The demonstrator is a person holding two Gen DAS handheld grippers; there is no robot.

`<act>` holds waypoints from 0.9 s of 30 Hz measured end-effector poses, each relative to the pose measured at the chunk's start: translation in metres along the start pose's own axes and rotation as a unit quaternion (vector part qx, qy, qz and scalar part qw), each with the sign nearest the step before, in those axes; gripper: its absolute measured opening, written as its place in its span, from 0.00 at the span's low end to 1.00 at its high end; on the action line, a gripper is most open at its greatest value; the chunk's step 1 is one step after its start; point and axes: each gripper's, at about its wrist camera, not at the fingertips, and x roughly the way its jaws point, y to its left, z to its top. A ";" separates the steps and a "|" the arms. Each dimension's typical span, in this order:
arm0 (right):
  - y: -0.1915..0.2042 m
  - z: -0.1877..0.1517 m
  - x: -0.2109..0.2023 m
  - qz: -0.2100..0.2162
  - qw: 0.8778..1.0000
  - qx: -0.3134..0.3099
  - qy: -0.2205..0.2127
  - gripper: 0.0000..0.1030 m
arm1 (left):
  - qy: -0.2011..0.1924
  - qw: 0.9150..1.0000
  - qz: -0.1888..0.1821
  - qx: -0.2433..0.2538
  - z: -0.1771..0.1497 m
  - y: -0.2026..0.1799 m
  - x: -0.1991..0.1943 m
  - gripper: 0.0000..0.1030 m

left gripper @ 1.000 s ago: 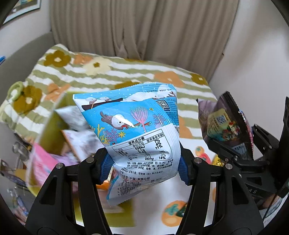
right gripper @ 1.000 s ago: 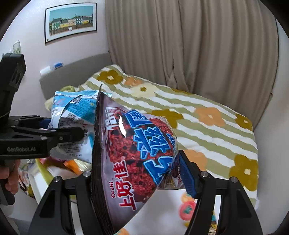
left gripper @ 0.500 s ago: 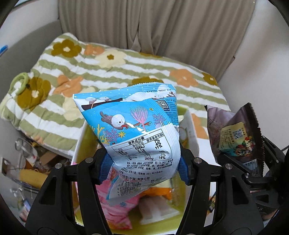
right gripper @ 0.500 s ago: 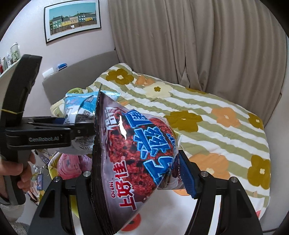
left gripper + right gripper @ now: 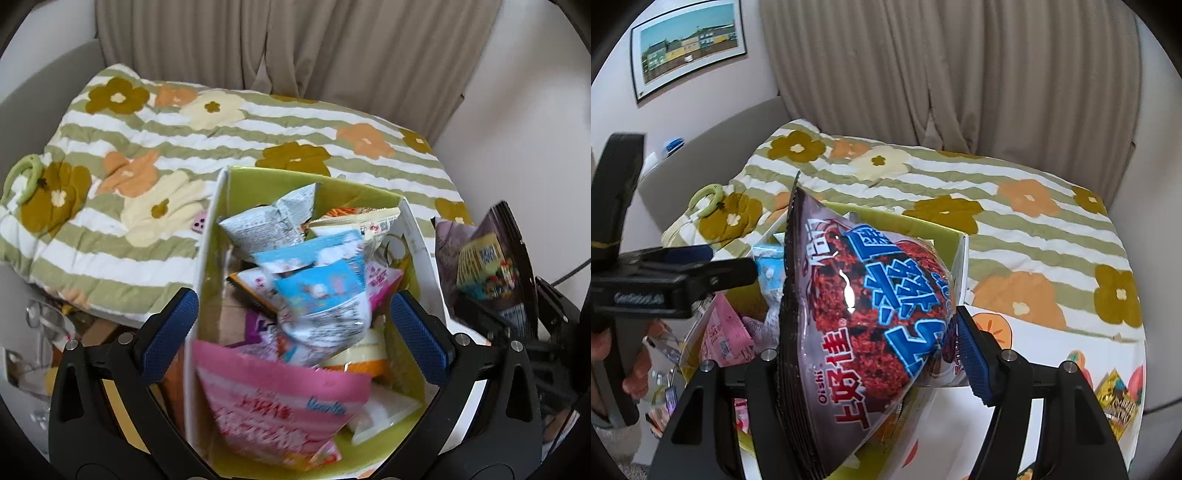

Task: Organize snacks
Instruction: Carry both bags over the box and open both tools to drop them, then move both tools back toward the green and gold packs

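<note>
Over box (image 5: 413, 229), left gripper (image 5: 293, 328) opening, empty

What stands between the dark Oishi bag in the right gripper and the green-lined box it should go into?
No lid or barrier shows: the box is open-topped. The left gripper, jaws opening, hangs over the opening above the just-released blue bag; the right gripper grips the Oishi bag alongside.

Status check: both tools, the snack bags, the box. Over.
Left tool opening, blue bag dropping free into green box. Right tool shut on dark Oishi bag. Box crowded.
</note>
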 end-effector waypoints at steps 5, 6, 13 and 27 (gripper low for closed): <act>0.008 0.005 0.009 -0.012 1.000 0.022 0.004 0.64 | -0.002 1.000 -0.015 -0.008 -0.005 0.017 -0.009 1.00; 0.009 0.004 0.011 -0.010 1.000 0.027 0.006 0.65 | -0.003 1.000 -0.015 -0.009 -0.006 0.019 -0.010 1.00; 0.007 -0.005 0.019 0.004 0.996 0.086 -0.015 1.00 | -0.005 1.000 -0.013 -0.005 -0.021 0.025 -0.018 1.00; 0.022 -0.022 -0.013 -0.007 0.998 0.062 -0.018 1.00 | -0.014 1.000 -0.021 -0.014 -0.048 0.020 -0.042 1.00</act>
